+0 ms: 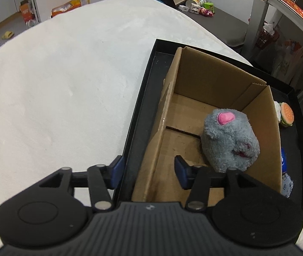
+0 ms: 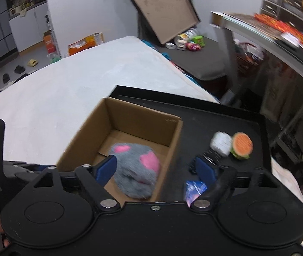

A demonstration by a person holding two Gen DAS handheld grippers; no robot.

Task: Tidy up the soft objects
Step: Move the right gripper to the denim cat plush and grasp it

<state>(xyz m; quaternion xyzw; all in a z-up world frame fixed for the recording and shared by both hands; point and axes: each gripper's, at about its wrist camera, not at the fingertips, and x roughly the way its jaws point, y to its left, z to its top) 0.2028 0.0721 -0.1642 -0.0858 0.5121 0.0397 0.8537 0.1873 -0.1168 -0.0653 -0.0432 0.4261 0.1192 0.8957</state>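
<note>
- Left wrist view: the left gripper [image 1: 149, 170] has its jaws spread wide and holds nothing; one finger hangs outside the cardboard box [image 1: 166, 111], the other inside it.
- The grey plush toy [image 1: 230, 140] with pink patches lies inside the cardboard box, against its right wall.
- The cardboard box stands in a black tray [image 1: 143, 98], which rests on a white blanket [image 1: 66, 85].
- Right wrist view: the right gripper [image 2: 155, 170] is also wide apart and empty, above the near end of the cardboard box.
- A small burger toy [image 2: 242, 146] and a white soft piece [image 2: 220, 143] lie on the tray right of the box, touching each other; a blue packet [image 2: 194, 188] lies just beside the box's near right corner.
</note>
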